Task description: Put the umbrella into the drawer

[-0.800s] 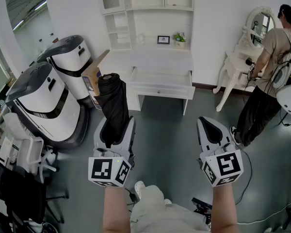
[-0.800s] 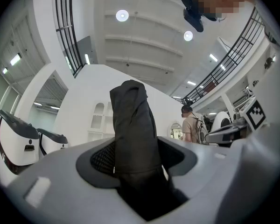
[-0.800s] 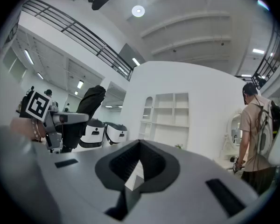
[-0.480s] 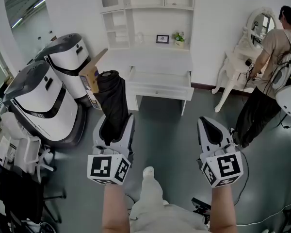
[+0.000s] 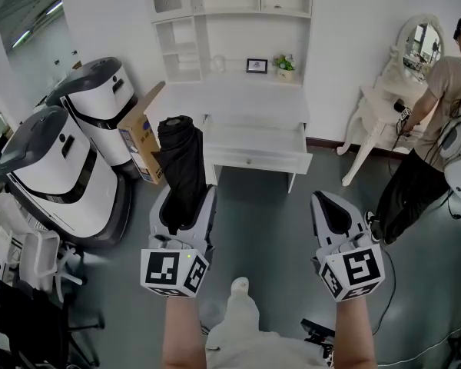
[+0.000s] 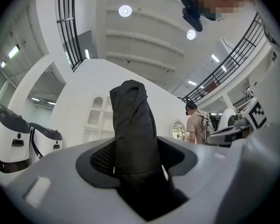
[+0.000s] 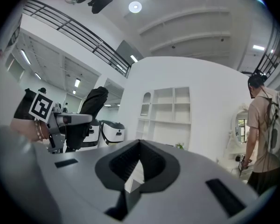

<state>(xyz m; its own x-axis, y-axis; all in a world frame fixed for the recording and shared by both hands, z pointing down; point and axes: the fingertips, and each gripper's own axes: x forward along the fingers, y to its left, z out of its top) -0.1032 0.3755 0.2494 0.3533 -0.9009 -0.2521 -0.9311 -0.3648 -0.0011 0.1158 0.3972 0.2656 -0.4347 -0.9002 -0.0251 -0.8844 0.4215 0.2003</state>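
Floor in front of the white desk lies open; the drawer stands pulled out, with a cardboard box just left of the desk. Left gripper, tipped slightly upward, is clamped on the folded black umbrella, which projects forward, well short of the drawer. Right gripper is level, jaws together on nothing.
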